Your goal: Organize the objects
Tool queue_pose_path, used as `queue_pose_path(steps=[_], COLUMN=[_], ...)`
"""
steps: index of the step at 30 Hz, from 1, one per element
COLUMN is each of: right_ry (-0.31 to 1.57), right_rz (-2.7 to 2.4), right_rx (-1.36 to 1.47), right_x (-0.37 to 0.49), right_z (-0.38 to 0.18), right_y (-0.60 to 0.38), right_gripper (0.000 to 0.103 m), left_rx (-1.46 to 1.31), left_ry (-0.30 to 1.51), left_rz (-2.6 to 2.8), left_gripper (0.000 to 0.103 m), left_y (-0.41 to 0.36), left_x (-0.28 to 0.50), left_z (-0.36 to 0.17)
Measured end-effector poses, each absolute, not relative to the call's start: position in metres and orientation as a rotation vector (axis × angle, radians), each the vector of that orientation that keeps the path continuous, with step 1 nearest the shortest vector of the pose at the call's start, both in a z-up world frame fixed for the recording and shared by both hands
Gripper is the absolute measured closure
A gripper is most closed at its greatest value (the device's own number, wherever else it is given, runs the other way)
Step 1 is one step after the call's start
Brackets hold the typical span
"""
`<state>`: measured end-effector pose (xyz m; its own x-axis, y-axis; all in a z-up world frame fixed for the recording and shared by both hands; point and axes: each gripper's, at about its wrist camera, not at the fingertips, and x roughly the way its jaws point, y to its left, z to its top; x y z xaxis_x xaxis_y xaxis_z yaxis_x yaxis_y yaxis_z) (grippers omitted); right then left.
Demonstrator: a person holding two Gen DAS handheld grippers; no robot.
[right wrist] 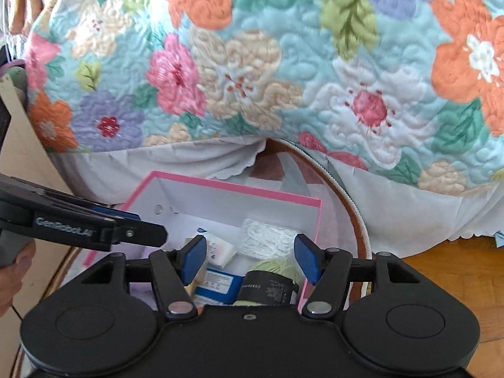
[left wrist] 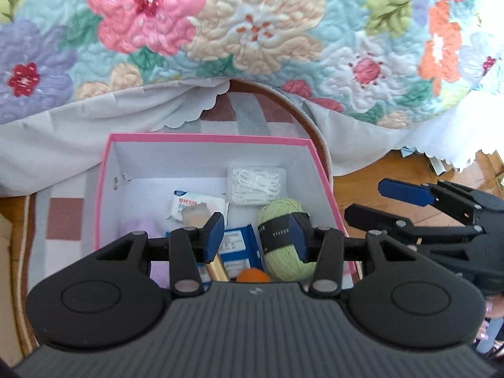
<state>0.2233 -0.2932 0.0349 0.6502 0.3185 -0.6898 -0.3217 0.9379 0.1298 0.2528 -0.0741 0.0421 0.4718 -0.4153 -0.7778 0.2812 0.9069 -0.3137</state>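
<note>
A pink-rimmed white box (left wrist: 204,138) (right wrist: 236,189) sits on the floor rug below both grippers. Inside lie a green yarn ball (left wrist: 280,261) (right wrist: 277,266) with a black label, a clear pack of white floss picks (left wrist: 256,186) (right wrist: 267,236), blue tissue packets (left wrist: 236,249) (right wrist: 217,283), a white wipe packet (left wrist: 192,206) (right wrist: 220,250), an orange ball (left wrist: 253,275) and a gold tube (left wrist: 217,267). My left gripper (left wrist: 256,236) (right wrist: 151,226) hangs open above the box with nothing between its pads. My right gripper (right wrist: 250,258) (left wrist: 365,200) is beside it to the right, also open and holding nothing.
A floral quilt (left wrist: 252,31) (right wrist: 252,63) and a pale grey bed skirt (left wrist: 94,119) hang just behind the box. A checked rug (left wrist: 63,217) with a brown border lies under it, wooden floor (left wrist: 378,167) to the right. A hand (right wrist: 15,271) holds the left gripper.
</note>
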Motion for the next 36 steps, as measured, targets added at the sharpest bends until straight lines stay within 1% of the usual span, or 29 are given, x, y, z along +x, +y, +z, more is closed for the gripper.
queue_pose_path(steps=[5,11,14,21,26,29,36], right_ry=[0.763,0.735,0.726,0.723,0.727,0.734,0.778], right_rz=[0.408,0.420,0.403,0.373,0.359,0.360,0.355], right_rx=[0.002,-0.011,-0.028,-0.052,-0.043,-0.043,-0.028], right_x=[0.202,0.172,0.156,0.126,0.103,0.087,0.062], right_z=[0.059,0.084,0.092,0.107,0.112,0.111,0.095], right_y=[-0.297,-0.295,-0.296,-0.299,-0.296,-0.292,-0.283], right_gripper=[0.033,0.032,0.029,0.029,0.028,0.026,0.023], left_rx=[-0.141,-0.112,-0.090,-0.050,-0.062,-0.067,-0.030], left_ry=[0.988,0.976,0.979,0.977,0.975,0.971,0.961], left_rz=[-0.429,-0.416,-0.414,-0.403,-0.402,-0.397,-0.357], left_gripper=[0.055,0.053,0.053,0.052,0.050,0.047,0.045], left_y=[-0.065,-0.054,-0.049,-0.037,-0.026,-0.021,-0.017], left_x=[0.231,0.201,0.188,0.155,0.133,0.121,0.096], left_z=[0.066,0.092,0.098,0.104,0.110,0.112,0.106])
